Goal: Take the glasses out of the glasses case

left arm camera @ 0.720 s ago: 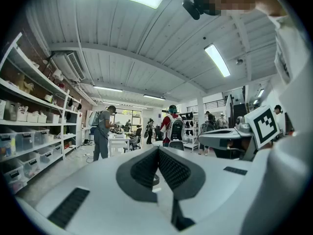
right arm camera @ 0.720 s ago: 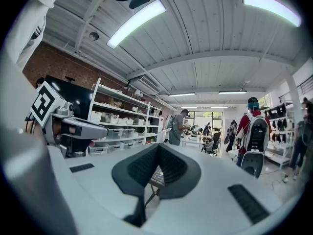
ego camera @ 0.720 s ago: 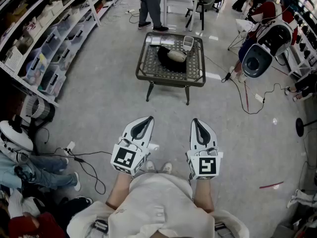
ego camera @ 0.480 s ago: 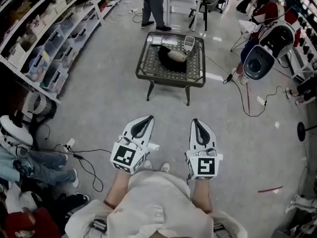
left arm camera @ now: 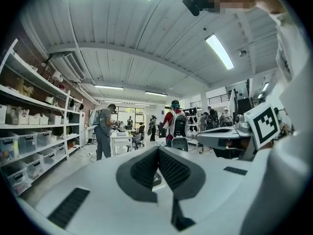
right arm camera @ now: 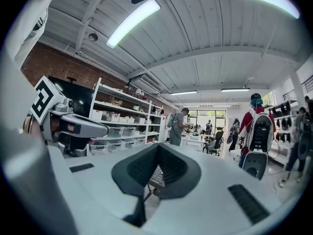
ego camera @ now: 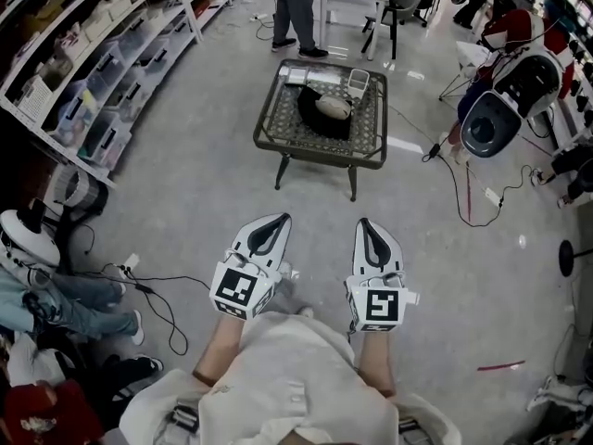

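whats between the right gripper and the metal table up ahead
Only bare grey floor separates the right hand-held gripper from the table; the head view shows it.

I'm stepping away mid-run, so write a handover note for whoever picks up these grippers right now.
Left gripper: shut, empty, held level.
Right gripper: shut, empty, held level.
The table stands ahead across open floor. A grey oval thing, likely the case, lies on a dark mat on it. Whether it is open is too small to tell.
Done: nothing yet.
Left: walk up, open the case, take the glasses out.
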Demonstrator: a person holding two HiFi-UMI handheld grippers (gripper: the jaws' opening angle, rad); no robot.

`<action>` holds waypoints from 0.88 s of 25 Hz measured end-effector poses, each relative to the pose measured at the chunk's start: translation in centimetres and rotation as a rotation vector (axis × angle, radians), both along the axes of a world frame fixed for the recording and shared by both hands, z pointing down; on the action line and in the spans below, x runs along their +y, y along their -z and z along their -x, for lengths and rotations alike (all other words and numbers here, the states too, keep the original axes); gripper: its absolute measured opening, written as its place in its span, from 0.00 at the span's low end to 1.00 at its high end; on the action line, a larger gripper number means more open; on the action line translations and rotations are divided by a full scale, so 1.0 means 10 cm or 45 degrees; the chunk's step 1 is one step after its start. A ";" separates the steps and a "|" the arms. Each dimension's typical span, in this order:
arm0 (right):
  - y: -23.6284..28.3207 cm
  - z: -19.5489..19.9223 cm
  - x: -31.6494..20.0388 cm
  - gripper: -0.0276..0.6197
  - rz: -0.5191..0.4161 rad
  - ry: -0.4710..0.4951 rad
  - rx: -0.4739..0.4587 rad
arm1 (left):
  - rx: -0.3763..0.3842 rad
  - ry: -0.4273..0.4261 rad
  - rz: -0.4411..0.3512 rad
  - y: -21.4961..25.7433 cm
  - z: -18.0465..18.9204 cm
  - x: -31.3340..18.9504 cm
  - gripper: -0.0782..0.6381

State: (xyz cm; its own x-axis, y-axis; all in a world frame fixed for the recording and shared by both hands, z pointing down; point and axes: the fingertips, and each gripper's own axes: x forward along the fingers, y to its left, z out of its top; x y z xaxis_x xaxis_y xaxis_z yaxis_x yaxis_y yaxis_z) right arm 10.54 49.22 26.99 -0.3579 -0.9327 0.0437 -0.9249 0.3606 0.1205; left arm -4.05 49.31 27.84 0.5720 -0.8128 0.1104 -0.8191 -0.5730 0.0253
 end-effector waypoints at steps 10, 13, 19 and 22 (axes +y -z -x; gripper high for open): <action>-0.11 0.08 -0.71 0.05 0.027 -0.034 0.027 | -0.003 -0.036 -0.011 -0.07 0.06 -0.78 0.12; -0.08 0.17 -1.01 0.05 0.030 -0.050 0.038 | -0.004 -0.053 -0.021 -0.03 0.15 -1.09 0.12; -0.12 0.38 -1.54 0.05 0.050 -0.077 0.046 | -0.003 -0.090 -0.028 -0.03 0.32 -1.66 0.12; -0.12 0.52 -1.78 0.05 0.053 -0.089 0.059 | 0.003 -0.103 -0.027 -0.05 0.45 -1.92 0.12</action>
